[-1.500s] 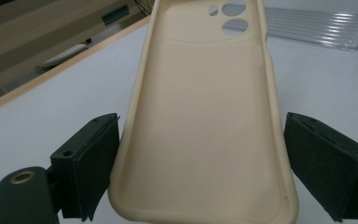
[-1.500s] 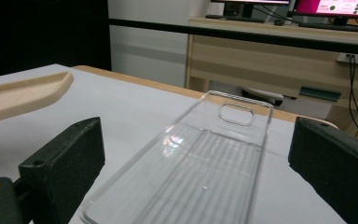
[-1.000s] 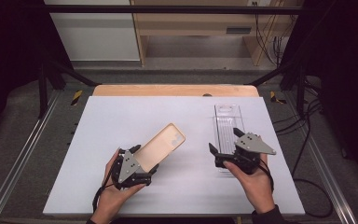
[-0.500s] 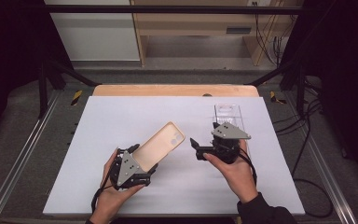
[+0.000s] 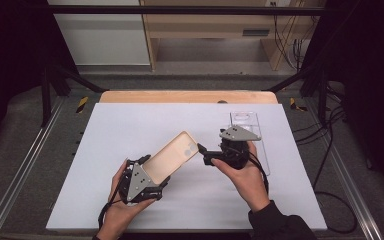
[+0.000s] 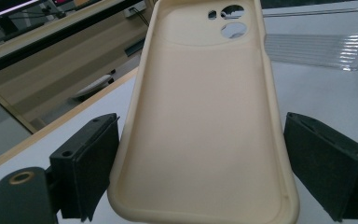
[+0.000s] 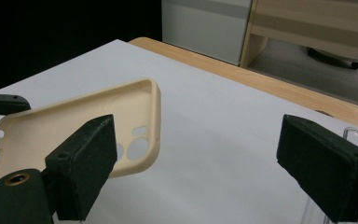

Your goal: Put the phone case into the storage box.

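Left gripper (image 5: pixel 156 181): you clamp the near end of the cream phone case (image 6: pixel 205 121).
Right gripper (image 5: pixel 200 150): jaws spread, empty, just beside the case's camera end.
Clear tray (image 5: pixel 251 135): behind the right gripper, untouched.
Progress: case lifted; handover looks pending.

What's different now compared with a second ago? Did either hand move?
The right gripper swung left, away from the clear plastic case at the table's right, and now sits with open jaws near the camera end of the beige phone case. It grasps nothing. The left gripper stayed put, holding the beige case, and the clear case has not moved.
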The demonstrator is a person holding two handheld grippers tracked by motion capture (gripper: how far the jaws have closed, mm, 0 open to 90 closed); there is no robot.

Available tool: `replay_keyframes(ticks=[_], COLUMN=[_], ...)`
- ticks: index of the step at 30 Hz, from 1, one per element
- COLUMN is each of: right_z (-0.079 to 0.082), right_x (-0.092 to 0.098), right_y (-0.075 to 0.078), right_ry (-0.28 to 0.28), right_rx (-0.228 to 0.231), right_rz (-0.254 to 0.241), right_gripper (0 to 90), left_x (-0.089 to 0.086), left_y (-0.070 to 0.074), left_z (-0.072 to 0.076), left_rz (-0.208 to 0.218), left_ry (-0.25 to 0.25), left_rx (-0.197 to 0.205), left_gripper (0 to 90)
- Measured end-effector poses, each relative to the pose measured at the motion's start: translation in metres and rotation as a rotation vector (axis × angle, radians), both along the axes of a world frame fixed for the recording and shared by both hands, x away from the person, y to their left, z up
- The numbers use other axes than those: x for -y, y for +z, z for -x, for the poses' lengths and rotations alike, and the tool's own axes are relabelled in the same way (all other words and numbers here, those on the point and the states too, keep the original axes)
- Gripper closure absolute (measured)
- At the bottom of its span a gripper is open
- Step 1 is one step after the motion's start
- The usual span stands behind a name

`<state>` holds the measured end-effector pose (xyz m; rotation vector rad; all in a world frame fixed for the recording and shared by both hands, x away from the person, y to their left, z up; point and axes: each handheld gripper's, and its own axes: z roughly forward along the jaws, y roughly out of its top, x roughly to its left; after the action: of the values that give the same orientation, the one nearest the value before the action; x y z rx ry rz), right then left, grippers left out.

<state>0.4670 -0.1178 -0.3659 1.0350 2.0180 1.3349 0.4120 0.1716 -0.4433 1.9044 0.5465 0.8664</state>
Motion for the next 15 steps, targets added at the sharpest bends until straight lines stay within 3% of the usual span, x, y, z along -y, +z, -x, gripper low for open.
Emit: replay_keyframes(ticks=[15], right_z=[-0.003], right_x=[-0.015], right_y=[0.002], right_ry=[0.030], right_rx=[-0.016], right_rz=[-0.003], right_gripper=[16.4], left_x=[0.002], left_y=[0.001], left_z=[0.003], left_rz=[-0.010], left_ry=[0.003], left_rx=[0.026], left_gripper=[11.7])
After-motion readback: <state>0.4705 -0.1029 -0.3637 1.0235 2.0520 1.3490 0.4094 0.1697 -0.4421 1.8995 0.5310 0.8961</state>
